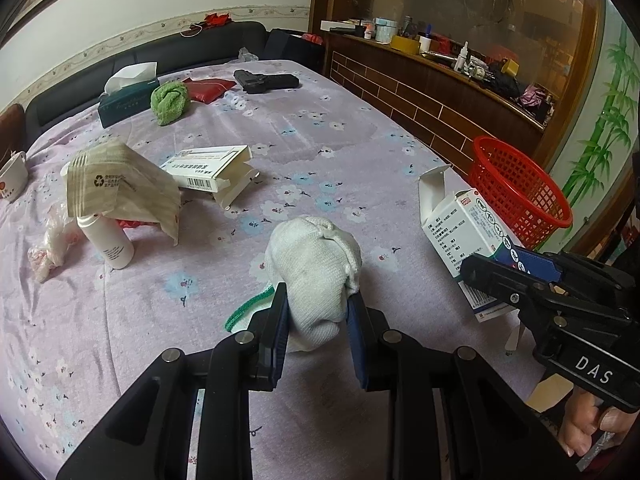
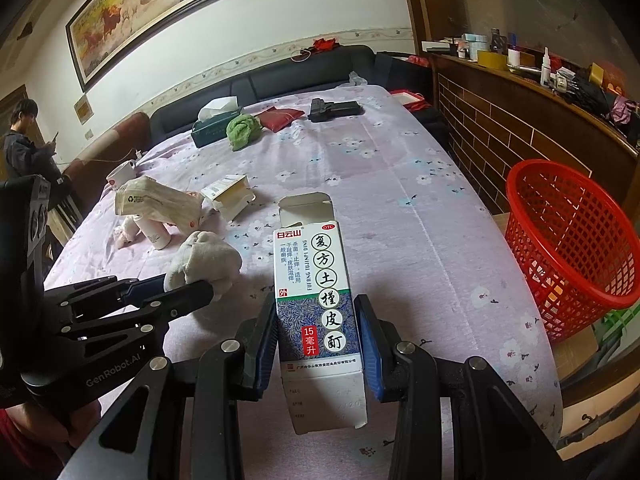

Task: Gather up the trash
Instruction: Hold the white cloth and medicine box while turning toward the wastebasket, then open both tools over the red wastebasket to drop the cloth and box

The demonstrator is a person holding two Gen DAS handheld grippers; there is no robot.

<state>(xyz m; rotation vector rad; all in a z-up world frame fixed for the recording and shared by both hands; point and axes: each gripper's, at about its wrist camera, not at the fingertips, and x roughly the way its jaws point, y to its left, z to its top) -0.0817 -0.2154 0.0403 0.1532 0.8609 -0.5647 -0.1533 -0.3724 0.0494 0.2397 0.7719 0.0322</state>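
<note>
"DAS" on right hand-held gripper [image 1: 496, 276], "GenRobot.AI" on left hand-held gripper [image 2: 176, 292], "OTC" on medicine box [image 2: 316, 292]

A lived-in home — a floral-clothed table [image 2: 400, 184], dark sofa [image 2: 280, 76], framed horse painting [image 2: 148, 12] and cluttered wooden sideboard [image 2: 520, 92].

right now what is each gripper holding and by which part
Left gripper pinches the white sock bundle near its lower end. Right gripper clamps the medicine box by its lower side walls.

The basket [image 2: 576, 248] stands right of the table [image 2: 400, 200], beside its edge.
</note>
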